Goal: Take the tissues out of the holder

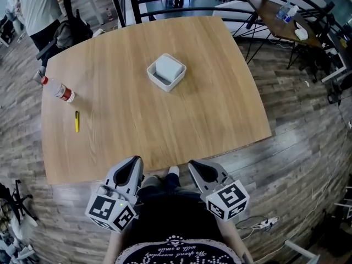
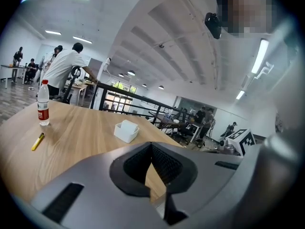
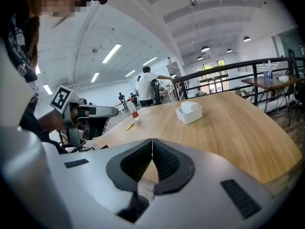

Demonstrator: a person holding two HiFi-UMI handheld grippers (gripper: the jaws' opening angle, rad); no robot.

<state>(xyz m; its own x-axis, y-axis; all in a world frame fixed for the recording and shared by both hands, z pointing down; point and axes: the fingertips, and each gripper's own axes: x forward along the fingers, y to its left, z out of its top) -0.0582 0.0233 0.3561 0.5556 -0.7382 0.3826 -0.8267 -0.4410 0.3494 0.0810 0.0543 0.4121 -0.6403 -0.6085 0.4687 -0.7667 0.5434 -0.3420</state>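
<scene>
Both grippers (image 1: 136,160) (image 1: 193,164) sit well short of the tissues (image 1: 168,66)

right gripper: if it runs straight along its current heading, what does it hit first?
Most likely the bare tabletop. The right gripper, jaws shut and empty, angles down at the wood just ahead. The tissue holder sits farther on and right of that line. Depth is hard to judge.

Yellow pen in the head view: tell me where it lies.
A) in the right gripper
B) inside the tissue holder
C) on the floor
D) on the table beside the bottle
D: the yellow pen lies on the table near the bottle, left of the tissue holder.
</scene>
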